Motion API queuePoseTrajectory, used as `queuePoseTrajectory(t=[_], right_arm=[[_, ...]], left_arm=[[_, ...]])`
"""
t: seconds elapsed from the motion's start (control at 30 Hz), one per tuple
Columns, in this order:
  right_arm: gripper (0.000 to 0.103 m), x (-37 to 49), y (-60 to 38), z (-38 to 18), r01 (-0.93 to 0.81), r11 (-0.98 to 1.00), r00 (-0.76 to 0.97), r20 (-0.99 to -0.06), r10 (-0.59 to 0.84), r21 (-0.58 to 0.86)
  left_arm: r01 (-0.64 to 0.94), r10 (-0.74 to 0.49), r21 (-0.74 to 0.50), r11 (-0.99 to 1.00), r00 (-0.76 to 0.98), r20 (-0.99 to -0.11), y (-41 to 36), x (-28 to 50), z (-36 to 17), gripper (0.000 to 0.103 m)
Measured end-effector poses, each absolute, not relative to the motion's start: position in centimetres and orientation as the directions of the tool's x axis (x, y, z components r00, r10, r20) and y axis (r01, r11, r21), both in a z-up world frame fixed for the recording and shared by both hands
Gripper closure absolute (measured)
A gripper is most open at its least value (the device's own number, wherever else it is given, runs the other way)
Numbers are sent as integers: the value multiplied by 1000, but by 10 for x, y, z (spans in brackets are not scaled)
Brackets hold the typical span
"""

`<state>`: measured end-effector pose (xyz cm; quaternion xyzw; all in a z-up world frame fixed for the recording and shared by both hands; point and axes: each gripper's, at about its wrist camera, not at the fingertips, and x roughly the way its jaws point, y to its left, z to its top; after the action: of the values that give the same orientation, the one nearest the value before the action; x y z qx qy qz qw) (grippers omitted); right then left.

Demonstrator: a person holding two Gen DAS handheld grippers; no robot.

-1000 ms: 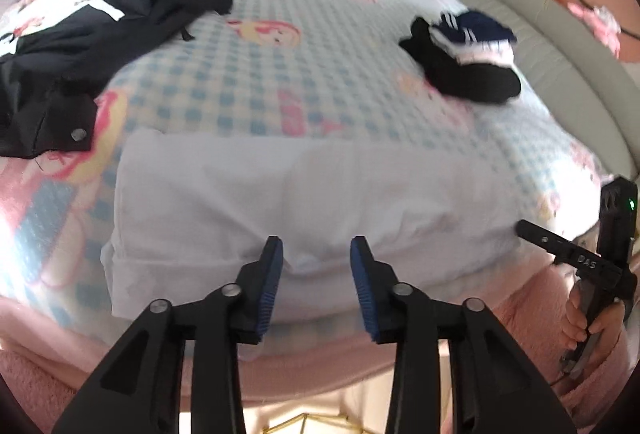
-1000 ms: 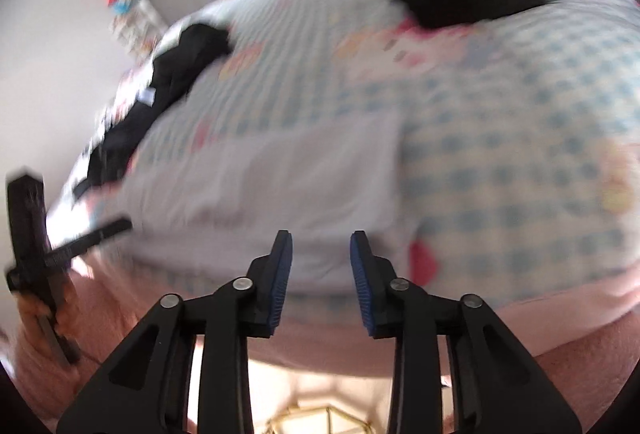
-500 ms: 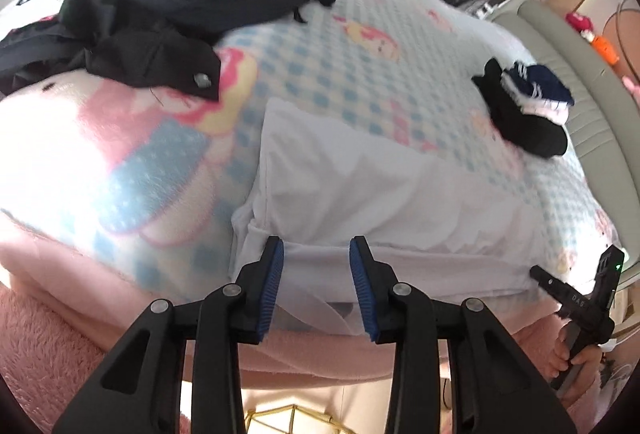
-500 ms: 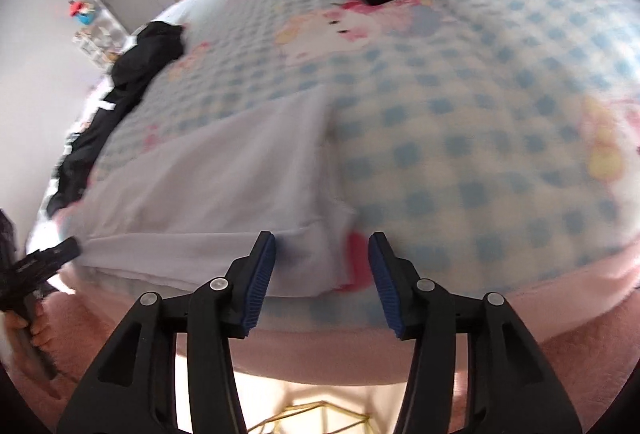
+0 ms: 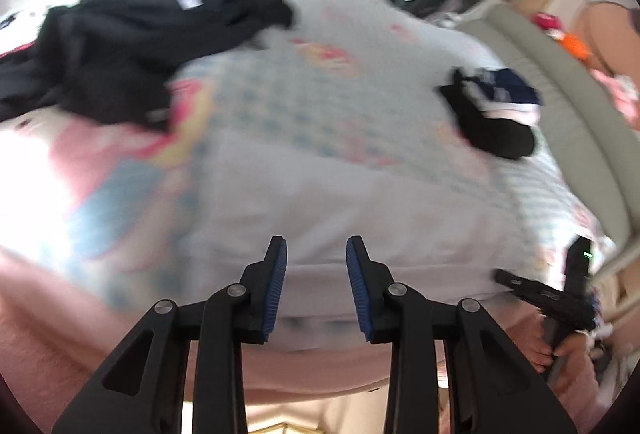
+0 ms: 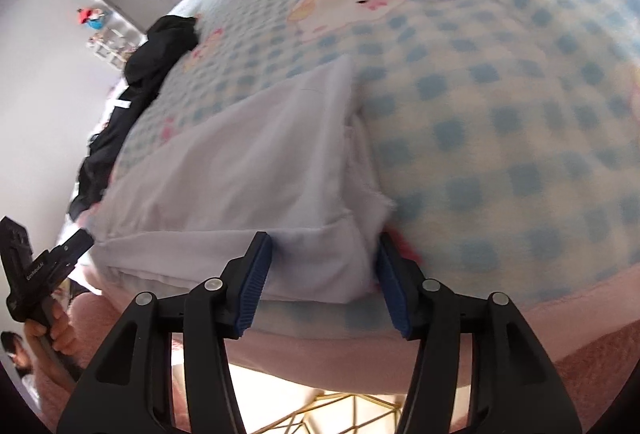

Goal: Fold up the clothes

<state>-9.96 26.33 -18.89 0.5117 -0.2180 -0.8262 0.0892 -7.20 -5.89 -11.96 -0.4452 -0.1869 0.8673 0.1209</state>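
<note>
While the white garment (image 6: 248, 170) lies long across the bed (image 6: 500, 122), its right corner sits between the right gripper (image 6: 324, 274) fingers — just widened, unclenched; left gripper (image 5: 316, 286) spread too, narrowing.

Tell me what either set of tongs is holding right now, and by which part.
Nothing yet. The right tongs, just opening, straddle the near right corner of the folded white cloth garment; the left tongs are open at its near edge.
</note>
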Motion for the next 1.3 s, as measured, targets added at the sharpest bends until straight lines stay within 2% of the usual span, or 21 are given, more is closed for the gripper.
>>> queuePoseTrajectory(t=[0.1,0.23,0.3,0.4,0.47,0.5,0.57,0.63,0.67,0.7,0.77,0.87,1.07,1.2,1.3], right_arm=[[40,-106,257,-198,-73,-896,-450,-817,-361,437],[43,-109,259,-204,-93,-878,-460,-802,-380,469],[57,-106,260,-199,-79,-875,-470,-792,-390,478],[68,-104,262,-193,-68,-861,-484,-771,-414,504],[67,-104,266,-192,-82,-840,-496,-753,-433,537],[59,-107,265,-197,-96,-833,-488,-755,-438,545],[51,-114,264,-206,-120,-823,-472,-761,-444,555],[52,-119,259,-209,-107,-843,-465,-776,-427,528],[60,-122,256,-205,-106,-844,-469,-775,-425,526],[72,-123,253,-201,-100,-847,-475,-773,-421,523],[83,-121,246,-181,-57,-863,-501,-762,-410,502],[85,-119,234,-148,30,-864,-537,-720,-439,503],[85,-121,184,-105,209,-883,-536,-706,-463,420],[84,-124,135,-101,332,-888,-507,-734,-452,318],[84,-123,109,-110,407,-863,-469,-742,-479,299]], left_arm=[[-110,416,-429,-896,-544,-729,-25,-84,-124,70],[-153,437,-421,-894,-500,-748,4,-99,-134,70],[-150,413,-390,-908,-472,-779,12,-105,-142,70],[-126,380,-362,-924,-423,-823,16,-110,-157,70],[-119,380,-365,-923,-422,-823,16,-111,-159,70],[-122,376,-359,-925,-421,-825,16,-110,-159,70],[-126,366,-346,-930,-420,-830,17,-110,-159,70],[-123,361,-342,-932,-422,-832,16,-109,-158,70],[-119,361,-344,-931,-426,-830,15,-109,-156,70],[-115,361,-347,-931,-441,-822,12,-106,-150,70],[-131,385,-369,-920,-475,-791,10,-100,-136,69],[-158,472,-462,-873,-513,-717,3,-93,-114,60],[-142,559,-583,-800,-528,-639,-15,-94,-96,60],[-135,628,-665,-735,-507,-591,-26,-100,-103,59],[-151,675,-715,-683,-503,-539,-29,-100,-102,57]])
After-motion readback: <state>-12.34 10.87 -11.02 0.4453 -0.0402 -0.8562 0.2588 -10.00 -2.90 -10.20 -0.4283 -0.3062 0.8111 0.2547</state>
